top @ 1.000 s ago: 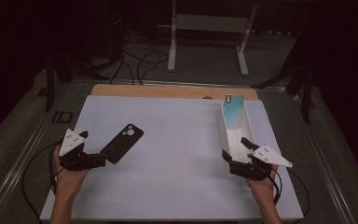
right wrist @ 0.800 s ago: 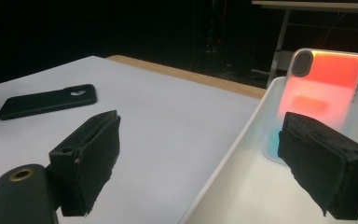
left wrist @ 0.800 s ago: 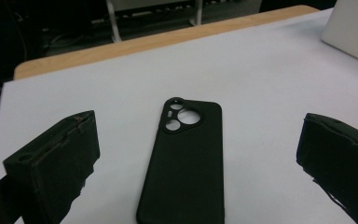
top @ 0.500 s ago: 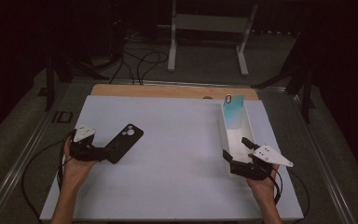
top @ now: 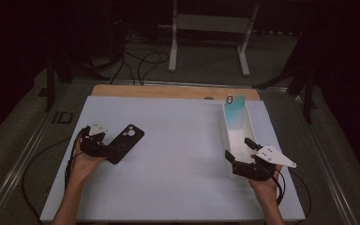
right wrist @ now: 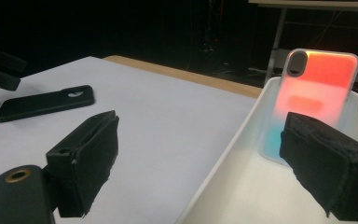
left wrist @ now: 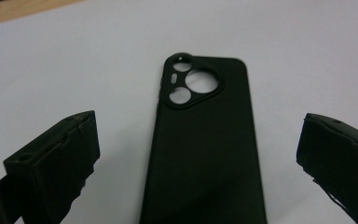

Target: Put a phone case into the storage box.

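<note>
A black phone case point(top: 126, 142) point(left wrist: 205, 140) point(right wrist: 45, 103) lies back up on the white table top point(top: 178, 154), at the left. My left gripper point(top: 104, 146) point(left wrist: 198, 163) is open, its jaws standing on either side of the case's near end without touching it. At the right, a long white bin point(top: 228, 151) point(right wrist: 214, 186) holds a glossy phone case point(top: 235, 112) point(right wrist: 314, 100) that leans upright against its far wall and looks teal to orange-pink. My right gripper point(top: 239, 154) point(right wrist: 200, 168) is open, its jaws straddling the bin's near left wall.
A wooden strip point(top: 168, 91) edges the far side of the table. Beyond it stand a white metal frame point(top: 211, 33) and loose cables point(top: 136, 61) on the dark floor. Metal rails point(top: 18, 159) run along both sides of the table.
My left gripper has moved forward and right to the black case, bringing its open jaws around the case's near end. The right gripper has stayed at the bin.
</note>
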The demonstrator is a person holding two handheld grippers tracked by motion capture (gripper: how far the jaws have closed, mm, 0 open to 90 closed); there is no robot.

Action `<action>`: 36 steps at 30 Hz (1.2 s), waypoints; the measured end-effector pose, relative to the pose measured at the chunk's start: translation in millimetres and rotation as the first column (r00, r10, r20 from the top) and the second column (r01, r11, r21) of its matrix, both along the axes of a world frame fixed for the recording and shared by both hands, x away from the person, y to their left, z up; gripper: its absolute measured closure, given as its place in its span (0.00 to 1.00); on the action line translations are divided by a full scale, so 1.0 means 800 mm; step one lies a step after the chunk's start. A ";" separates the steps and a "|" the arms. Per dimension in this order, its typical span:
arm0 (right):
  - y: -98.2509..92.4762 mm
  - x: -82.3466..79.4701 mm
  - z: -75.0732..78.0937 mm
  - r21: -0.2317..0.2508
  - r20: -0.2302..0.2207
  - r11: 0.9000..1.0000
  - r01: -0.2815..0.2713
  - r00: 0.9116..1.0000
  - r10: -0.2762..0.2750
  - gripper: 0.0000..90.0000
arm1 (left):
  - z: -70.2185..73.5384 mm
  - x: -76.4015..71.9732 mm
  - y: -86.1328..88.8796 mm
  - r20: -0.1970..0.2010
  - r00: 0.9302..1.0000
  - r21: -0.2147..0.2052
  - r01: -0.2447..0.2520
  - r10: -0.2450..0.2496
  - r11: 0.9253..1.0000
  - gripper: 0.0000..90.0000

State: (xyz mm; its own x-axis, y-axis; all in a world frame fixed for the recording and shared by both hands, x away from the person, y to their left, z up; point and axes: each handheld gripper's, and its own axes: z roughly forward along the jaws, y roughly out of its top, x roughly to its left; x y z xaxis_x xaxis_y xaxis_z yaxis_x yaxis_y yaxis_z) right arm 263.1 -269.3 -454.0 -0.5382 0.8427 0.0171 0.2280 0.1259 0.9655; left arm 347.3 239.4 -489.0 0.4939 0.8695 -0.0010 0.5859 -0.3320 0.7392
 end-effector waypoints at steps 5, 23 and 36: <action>-0.001 0.000 0.001 0.002 -0.004 1.000 0.009 1.000 -0.009 0.12 | -0.007 0.006 0.000 -0.028 1.000 0.012 -0.011 0.011 1.000 0.00; 0.001 0.000 0.001 -0.002 -0.013 1.000 -0.001 1.000 0.001 0.11 | -0.033 0.017 -0.015 -0.122 0.992 0.083 0.022 -0.012 0.996 0.00; 0.003 0.001 -0.002 -0.014 -0.023 1.000 0.000 1.000 0.000 0.11 | -0.045 0.020 -0.019 -0.177 0.984 0.110 0.008 0.011 0.994 0.00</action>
State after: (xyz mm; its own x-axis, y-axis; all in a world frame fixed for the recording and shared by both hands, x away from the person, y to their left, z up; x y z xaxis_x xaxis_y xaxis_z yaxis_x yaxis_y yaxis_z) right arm 263.7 -267.2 -455.3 -0.5376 0.8430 0.0174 0.2501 0.1397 0.9581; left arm 363.3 224.1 -524.7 0.4931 0.8699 0.0067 0.7051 -0.4042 0.5826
